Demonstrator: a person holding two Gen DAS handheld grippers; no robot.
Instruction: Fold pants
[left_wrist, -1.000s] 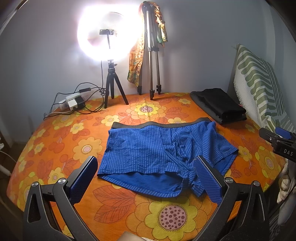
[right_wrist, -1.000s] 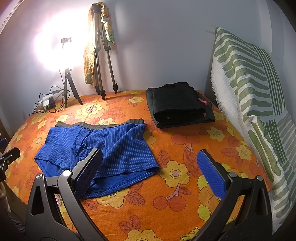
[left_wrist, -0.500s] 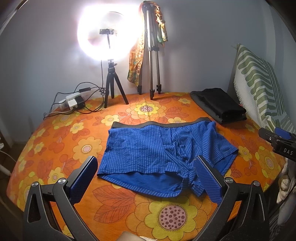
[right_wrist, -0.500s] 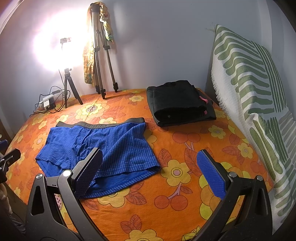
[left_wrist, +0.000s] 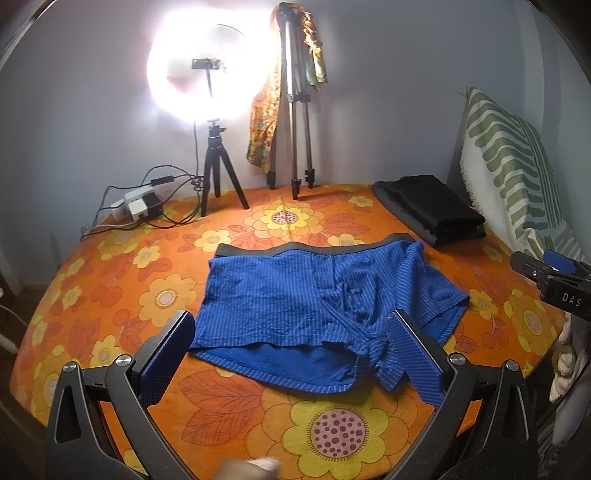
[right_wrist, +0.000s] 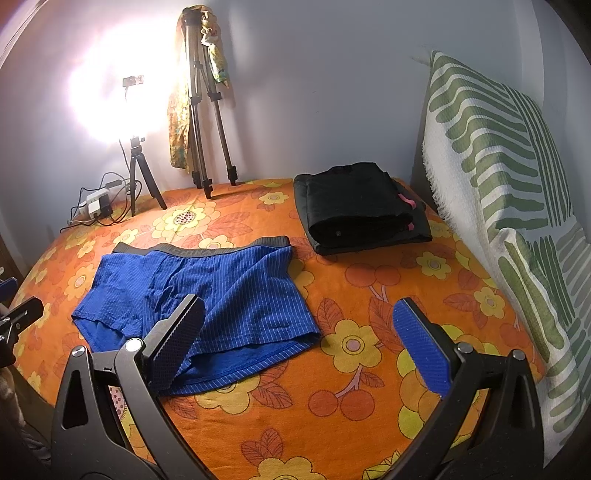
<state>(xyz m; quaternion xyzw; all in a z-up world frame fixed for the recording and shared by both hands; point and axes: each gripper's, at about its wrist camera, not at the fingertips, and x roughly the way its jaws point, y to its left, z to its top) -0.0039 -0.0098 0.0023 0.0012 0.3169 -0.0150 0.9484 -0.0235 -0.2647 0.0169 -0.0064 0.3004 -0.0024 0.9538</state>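
Blue pants (left_wrist: 317, 299) lie flat, waistband far, long axis sideways; left gripper (left_wrist: 295, 354), fingers spread, hovers nearer their hem than the spread right gripper (right_wrist: 303, 343).

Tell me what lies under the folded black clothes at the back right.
The folded black clothes rest on the orange floral bedspread, with a pink tag at their right edge. The cloth directly beneath and anything between the folds is covered.

A glaring white ring light on a black tripod (left_wrist: 207, 70) at ten o'clock overexposes the pale wall around it in both views. The orange floral bedcover (left_wrist: 351, 428) is evenly lit and sharp. Fisheye distortion bends edges; corners vignette to black.
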